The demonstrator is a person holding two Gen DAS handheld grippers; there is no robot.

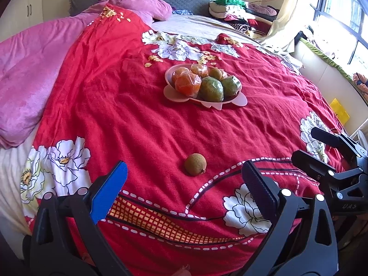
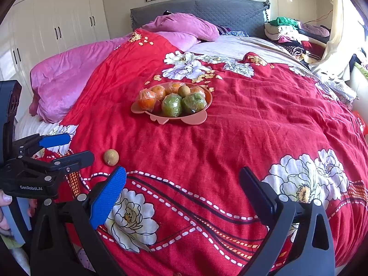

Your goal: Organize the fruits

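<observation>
We hold our left tool (image 1: 184, 184) low over the red flowered bedspread (image 1: 142, 115), its fingers spread wide apart with nothing between them; the blue pad (image 1: 110, 193) sits on one side and the black ribbed pad (image 1: 260, 188) on the other. A single small brown fruit (image 1: 195, 164) lies loose on the bedspread just ahead of the gap between those fingers, touching neither; in the right wrist view the same fruit (image 2: 111, 157) sits just beside the tips of our left tool (image 2: 69, 149), near the bed's front edge.

Farther up the bed, well apart from the loose fruit, stands the pink plate (image 1: 170, 92); it carries orange fruits in clear wrap (image 1: 187, 84), two green wrapped fruits (image 1: 211, 89) at the front, and one more small brown fruit (image 1: 215, 73) perched behind them. From the right wrist view the plate (image 2: 197, 119) shows the same heap, with the green ones (image 2: 174, 105) nearest us.

Our right tool (image 2: 182, 188) hangs over the flower print to the right of the loose fruit, its fingers also wide apart and gripping nothing; it appears at the right edge of the left wrist view (image 1: 308, 147), likewise spread. A pink duvet (image 2: 69, 80) is bunched along the bed's left side, and a grey headboard (image 2: 207, 9) closes the far end; folded clothes (image 2: 287, 34) are piled at the far right.
</observation>
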